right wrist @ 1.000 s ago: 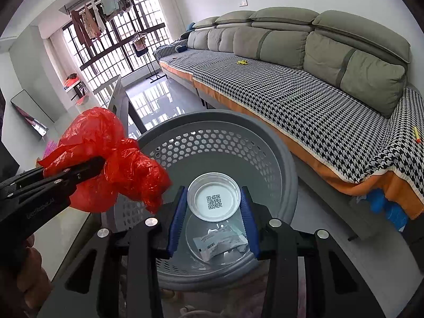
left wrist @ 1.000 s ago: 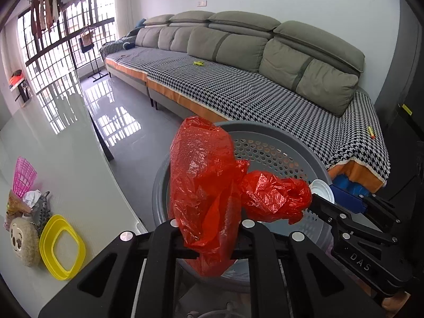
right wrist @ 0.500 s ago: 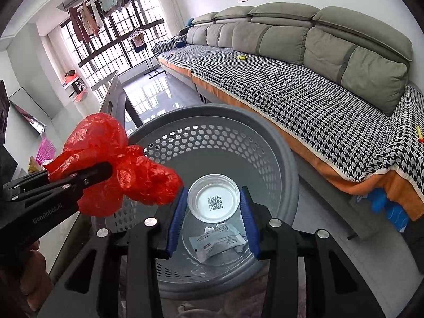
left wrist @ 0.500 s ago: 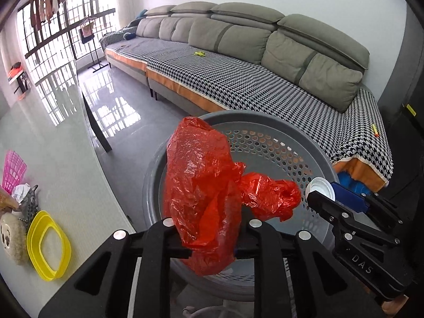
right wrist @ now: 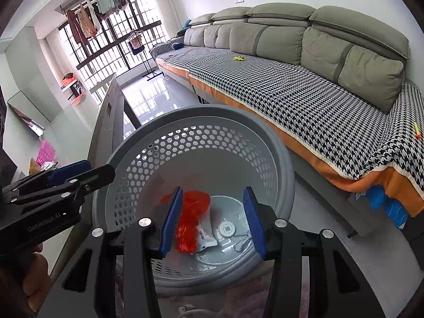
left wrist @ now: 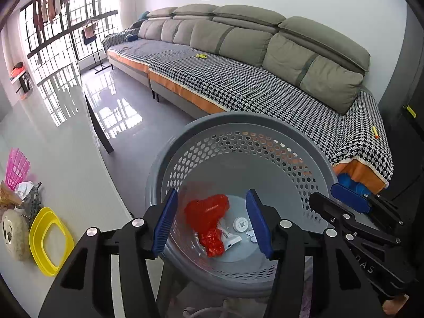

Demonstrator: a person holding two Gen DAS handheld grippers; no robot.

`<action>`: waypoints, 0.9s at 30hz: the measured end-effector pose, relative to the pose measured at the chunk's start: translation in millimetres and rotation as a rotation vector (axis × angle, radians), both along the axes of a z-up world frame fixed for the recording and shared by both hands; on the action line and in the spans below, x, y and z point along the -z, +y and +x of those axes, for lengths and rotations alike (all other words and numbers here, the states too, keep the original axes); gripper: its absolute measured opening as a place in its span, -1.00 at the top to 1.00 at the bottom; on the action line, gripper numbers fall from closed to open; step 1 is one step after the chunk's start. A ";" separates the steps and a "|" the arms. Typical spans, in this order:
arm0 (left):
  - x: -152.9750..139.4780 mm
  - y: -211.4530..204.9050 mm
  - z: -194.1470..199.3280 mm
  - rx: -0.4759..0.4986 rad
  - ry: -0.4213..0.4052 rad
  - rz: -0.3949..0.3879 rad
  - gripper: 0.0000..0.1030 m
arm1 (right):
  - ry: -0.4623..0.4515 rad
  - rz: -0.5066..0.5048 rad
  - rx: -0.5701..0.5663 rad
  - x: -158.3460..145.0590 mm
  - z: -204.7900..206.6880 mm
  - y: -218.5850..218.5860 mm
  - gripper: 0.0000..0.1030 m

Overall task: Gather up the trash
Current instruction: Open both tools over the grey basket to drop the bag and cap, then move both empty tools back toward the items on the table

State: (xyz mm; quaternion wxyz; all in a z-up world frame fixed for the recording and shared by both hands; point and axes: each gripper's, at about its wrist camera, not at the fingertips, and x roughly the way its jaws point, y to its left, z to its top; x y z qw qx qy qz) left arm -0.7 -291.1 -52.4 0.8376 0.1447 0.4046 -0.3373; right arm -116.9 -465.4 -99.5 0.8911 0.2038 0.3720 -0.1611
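Observation:
A grey perforated trash basket (left wrist: 238,124) stands below both grippers; it also shows in the right wrist view (right wrist: 196,116). At its bottom lie a crumpled red plastic bag (left wrist: 209,220) (right wrist: 190,220), a small white round lid with a QR code (left wrist: 240,223) (right wrist: 227,229) and a white wrapper (left wrist: 230,238) (right wrist: 205,234). My left gripper (left wrist: 212,225) is open and empty above the basket's near rim. My right gripper (right wrist: 212,222) is open and empty above the basket too. Each gripper shows from the side in the other's view, the right gripper (left wrist: 344,198) and the left gripper (right wrist: 79,172).
A white table (left wrist: 53,164) lies to the left, with a yellow ring (left wrist: 50,241), a pink basket (left wrist: 17,165), a panda toy (left wrist: 13,234) and crumpled paper. A long grey sofa (left wrist: 251,79) with a houndstooth cover stands behind the basket. Glossy floor lies between.
My left gripper opened and the red bag dropped into the basket. My right gripper opened and the white lid dropped into the basket. Both grippers stay above the basket.

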 end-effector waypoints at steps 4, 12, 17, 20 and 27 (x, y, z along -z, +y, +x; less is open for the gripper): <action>-2.1 1.8 -1.5 -0.018 -0.014 0.000 -0.23 | -0.002 0.006 0.006 -0.5 -1.0 -1.2 0.12; -7.3 5.4 -3.3 -0.031 -0.038 -0.006 -0.43 | -0.002 0.007 0.006 -2.2 -1.7 0.2 0.09; -11.5 10.4 -4.1 -0.034 -0.046 -0.013 -0.55 | -0.007 -0.001 0.006 -5.2 -3.4 2.6 0.03; -15.1 14.3 -5.8 -0.040 -0.052 -0.027 -0.66 | -0.012 -0.010 0.003 -8.9 -4.5 5.0 0.00; -24.0 27.8 -6.2 -0.070 -0.064 -0.056 -0.85 | -0.021 -0.030 -0.009 -18.7 -4.8 14.8 -0.07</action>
